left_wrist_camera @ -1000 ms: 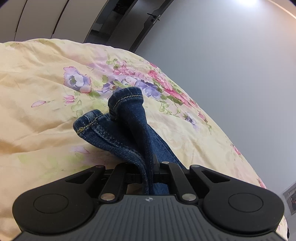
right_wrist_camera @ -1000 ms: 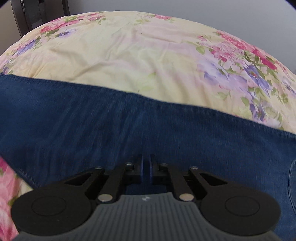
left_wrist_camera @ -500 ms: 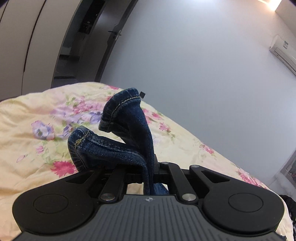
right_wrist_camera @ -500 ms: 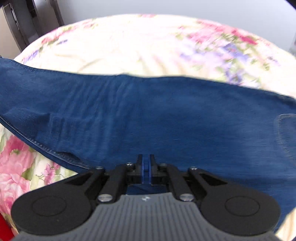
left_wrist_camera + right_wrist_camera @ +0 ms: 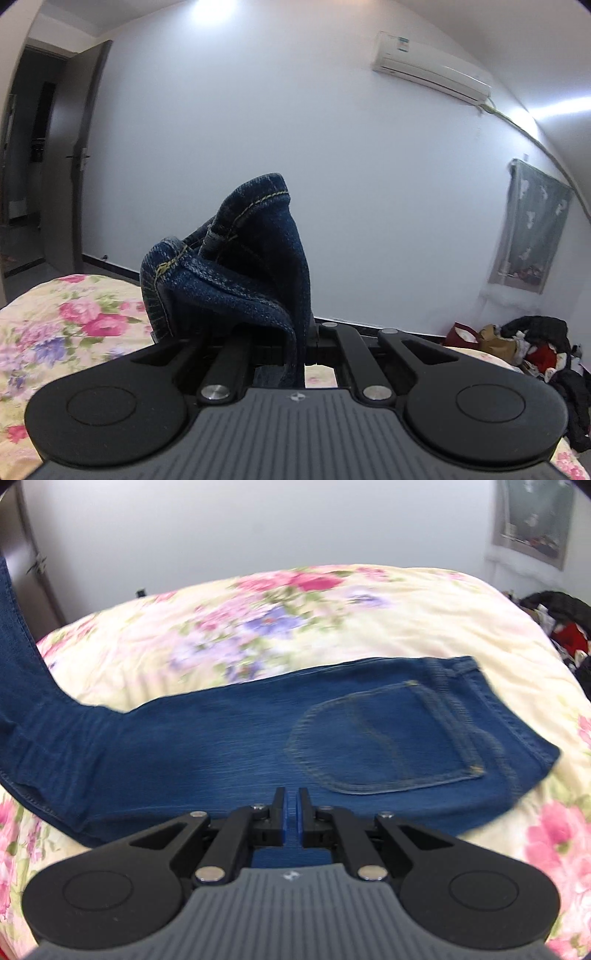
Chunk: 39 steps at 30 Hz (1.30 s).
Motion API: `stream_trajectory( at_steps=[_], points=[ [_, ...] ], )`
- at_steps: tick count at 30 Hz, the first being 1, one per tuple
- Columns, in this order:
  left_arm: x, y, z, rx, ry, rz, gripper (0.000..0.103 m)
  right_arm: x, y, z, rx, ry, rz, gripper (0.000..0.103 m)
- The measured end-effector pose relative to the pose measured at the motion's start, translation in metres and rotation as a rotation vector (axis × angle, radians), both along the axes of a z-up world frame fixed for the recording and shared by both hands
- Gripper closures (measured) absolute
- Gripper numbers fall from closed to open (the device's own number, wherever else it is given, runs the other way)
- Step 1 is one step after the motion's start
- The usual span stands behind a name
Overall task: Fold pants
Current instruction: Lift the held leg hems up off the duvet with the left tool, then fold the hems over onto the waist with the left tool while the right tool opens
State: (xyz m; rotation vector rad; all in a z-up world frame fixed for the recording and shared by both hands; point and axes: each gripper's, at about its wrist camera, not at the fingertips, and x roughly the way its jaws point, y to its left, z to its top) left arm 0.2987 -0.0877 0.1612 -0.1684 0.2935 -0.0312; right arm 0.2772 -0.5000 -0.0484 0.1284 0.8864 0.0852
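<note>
Blue jeans (image 5: 280,746) lie across a floral bedspread (image 5: 295,620), back pocket (image 5: 388,738) and waistband to the right. Their leg part rises up at the far left of the right wrist view. My left gripper (image 5: 299,343) is shut on the bunched leg hems (image 5: 236,258), held high above the bed. My right gripper (image 5: 291,812) has its jaws almost together just over the jeans' near edge, left of the pocket; whether fabric is pinched between them is hidden.
The bed (image 5: 66,332) is below the left gripper. A pile of clothes and bags (image 5: 524,347) sits on the floor at right. A grey wall with an air conditioner (image 5: 432,70) is ahead, and a dark doorway (image 5: 37,184) at left.
My left gripper has risen and tilted up with the hems, so the wall fills its view. The right view has drawn back and now shows the pocket and waistband.
</note>
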Motion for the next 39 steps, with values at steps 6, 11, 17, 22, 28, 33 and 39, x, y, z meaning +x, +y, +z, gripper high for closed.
stream_trajectory(
  at_steps=[6, 11, 17, 22, 28, 33, 39],
  points=[
    [0.037, -0.139, -0.009, 0.016, 0.028, -0.167, 0.098, -0.017, -0.089, 0.000, 0.069, -0.036, -0.094, 0.103],
    [0.073, -0.248, -0.059, 0.011, 0.120, -0.302, 0.098, -0.035, -0.136, -0.014, 0.089, -0.024, -0.122, 0.103],
    [0.087, -0.343, -0.168, -0.017, 0.363, -0.463, 0.098, -0.048, -0.163, -0.040, 0.098, 0.031, -0.115, 0.103],
    [0.085, -0.363, -0.243, -0.014, 0.537, -0.608, 0.095, -0.042, -0.166, -0.053, 0.093, 0.058, -0.095, 0.103],
    [0.091, -0.361, -0.261, -0.061, 0.619, -0.780, 0.058, -0.033, -0.166, -0.053, 0.149, 0.030, -0.093, 0.101],
    [0.078, -0.354, -0.244, -0.099, 0.588, -0.900, 0.031, -0.023, -0.167, -0.043, 0.264, 0.002, -0.134, 0.090],
    [0.070, -0.307, -0.221, -0.002, 0.488, -0.904, 0.028, -0.021, -0.172, -0.027, 0.368, -0.018, -0.211, 0.061]
  ],
)
